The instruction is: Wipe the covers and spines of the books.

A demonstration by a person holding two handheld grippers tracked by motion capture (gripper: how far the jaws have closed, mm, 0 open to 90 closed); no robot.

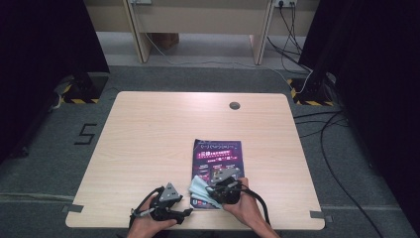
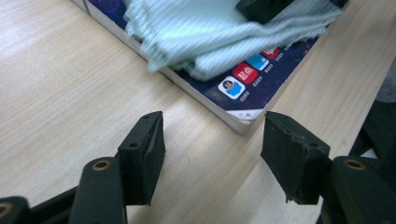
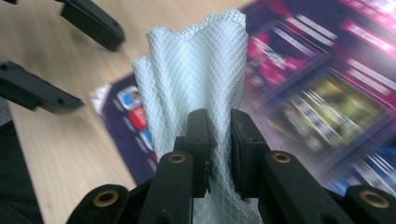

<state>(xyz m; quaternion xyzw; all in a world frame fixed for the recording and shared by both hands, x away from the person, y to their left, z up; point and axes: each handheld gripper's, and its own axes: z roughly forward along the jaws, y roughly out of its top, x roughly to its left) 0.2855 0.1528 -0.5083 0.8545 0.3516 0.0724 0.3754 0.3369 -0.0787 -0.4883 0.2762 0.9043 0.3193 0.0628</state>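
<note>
A book with a dark purple cover lies flat on the wooden table, near its front edge. My right gripper is shut on a pale blue-green cloth that drapes over the book's near left part. In the right gripper view the cloth stands up, pinched between the jaws of my right gripper, above the blurred book. My left gripper rests open just left of the book's near corner. Its jaws hold nothing and face the book and the cloth.
A round cable hole sits at the table's far side. Black cables trail over the grey floor to the right. Dark curtains flank both sides. The table's front edge lies right under both hands.
</note>
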